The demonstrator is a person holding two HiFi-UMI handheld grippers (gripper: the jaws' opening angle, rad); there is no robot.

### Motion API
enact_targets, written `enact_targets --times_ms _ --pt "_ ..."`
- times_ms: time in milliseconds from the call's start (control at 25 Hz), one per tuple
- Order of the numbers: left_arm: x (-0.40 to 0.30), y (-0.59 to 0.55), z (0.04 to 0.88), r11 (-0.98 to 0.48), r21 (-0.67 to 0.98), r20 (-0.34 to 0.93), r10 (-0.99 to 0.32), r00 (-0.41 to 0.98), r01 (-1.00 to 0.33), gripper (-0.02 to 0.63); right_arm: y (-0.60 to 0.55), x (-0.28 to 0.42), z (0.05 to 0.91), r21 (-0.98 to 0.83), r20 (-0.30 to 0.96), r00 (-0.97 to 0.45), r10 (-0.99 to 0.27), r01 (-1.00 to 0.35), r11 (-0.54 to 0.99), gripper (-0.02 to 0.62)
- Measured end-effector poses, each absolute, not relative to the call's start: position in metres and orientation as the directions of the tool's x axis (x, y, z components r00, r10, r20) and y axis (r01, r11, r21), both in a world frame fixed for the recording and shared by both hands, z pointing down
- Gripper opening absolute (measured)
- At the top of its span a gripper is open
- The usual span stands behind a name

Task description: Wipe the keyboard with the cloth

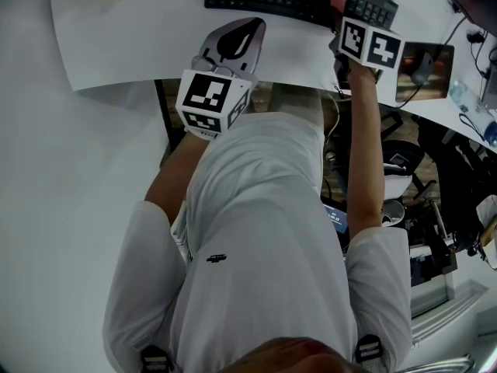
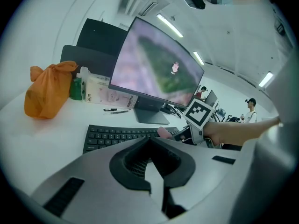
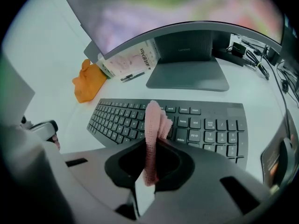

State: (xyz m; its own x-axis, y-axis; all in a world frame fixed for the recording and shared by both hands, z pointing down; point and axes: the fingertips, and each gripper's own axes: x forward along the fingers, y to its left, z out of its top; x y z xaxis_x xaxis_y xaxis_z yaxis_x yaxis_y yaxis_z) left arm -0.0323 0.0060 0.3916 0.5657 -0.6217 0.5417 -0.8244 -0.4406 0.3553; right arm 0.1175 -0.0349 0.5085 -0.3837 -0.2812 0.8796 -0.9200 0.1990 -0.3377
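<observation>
My right claw (image 3: pixel 148 169) is clenched on the pink cloth (image 3: pixel 153 125), whose loose end sticks out over the middle-right keys of the keyboard (image 3: pixel 201 125). I cannot tell whether the cloth touches the keys yet. My left claw (image 2: pixel 154 174) is closed on nothing and sits just in front of the keyboard's near edge on the white tabletop (image 1: pixel 116 45).

To wipe well, I judge I should tip the right claw down until only fabric drags on the keys. I should then sweep along the rows with light pressure, keeping the hard tips off the keycaps. If the keyboard slides, the left claw could brace its near edge.
</observation>
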Motion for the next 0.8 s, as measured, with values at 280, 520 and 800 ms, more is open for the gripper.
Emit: enact_targets --times_ms 280,520,800 --pt "-0.043 0.008 0.391 -0.425 0.358 0.539 -0.633 0.556 -0.831 0.018 -0.036 0.104 0.508 -0.341 0.878 -0.393 -0.274 -0.914 0.221 0.035" --pt "-0.053 0.008 0.391 -0.412 0.357 0.536 -0.645 0.545 -0.838 0.018 -0.037 0.100 0.507 -0.319 0.883 -0.376 -0.280 -0.920 0.229 0.037" --pt "-0.060 0.008 0.394 -0.401 0.362 0.541 -0.645 0.541 -0.841 0.018 -0.039 0.088 0.504 -0.332 0.879 -0.393 -0.271 -0.911 0.246 0.037"
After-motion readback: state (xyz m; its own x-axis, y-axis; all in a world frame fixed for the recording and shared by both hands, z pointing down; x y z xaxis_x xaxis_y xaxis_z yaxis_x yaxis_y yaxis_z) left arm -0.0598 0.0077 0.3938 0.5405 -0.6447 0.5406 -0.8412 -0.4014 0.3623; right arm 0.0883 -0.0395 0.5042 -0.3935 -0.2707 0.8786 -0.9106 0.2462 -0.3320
